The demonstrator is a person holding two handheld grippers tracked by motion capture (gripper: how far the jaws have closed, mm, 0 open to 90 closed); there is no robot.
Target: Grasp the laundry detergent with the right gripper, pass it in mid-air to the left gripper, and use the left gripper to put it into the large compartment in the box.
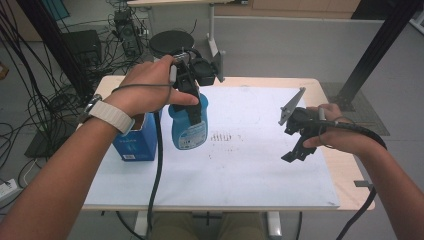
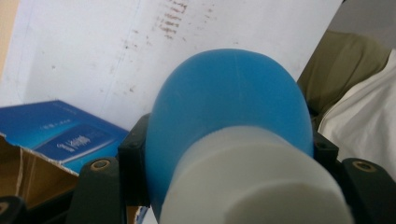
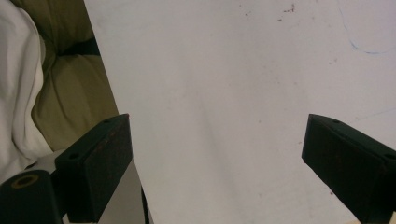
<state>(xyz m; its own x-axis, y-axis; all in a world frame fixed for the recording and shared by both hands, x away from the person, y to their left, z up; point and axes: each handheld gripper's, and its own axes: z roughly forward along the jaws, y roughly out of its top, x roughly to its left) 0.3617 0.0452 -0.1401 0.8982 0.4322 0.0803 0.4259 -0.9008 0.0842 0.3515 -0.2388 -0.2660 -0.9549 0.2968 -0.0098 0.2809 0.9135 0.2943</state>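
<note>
right tool sits nearest, low over the right side of the white sheet that covers the worktop, its jaws standing wide with nothing between them; its own view shows bare sheet in the gap. left tool is clamped on the blue bottle, gripping it up near the white cap, so the jaws are narrow around the neck and shoulder. from above, the bottle hangs upright, just beside the blue box, whose top flaps look open in the left gripper view. whether the bottle's base touches the sheet i cannot tell.

as a judgement, the work looks about midway: the bottle is firmly held and is either freshly out of the box or about to go into it, and the pictures alone don't settle which. what is left is setting it down, with the free right tool on hand to steady the box.

writing: the bottle carries a pale label with small print, too blurred to read. the box shows a darker panel with light characters, also unreadable. farther off, faint brown smudges mark the middle of the sheet.
</note>
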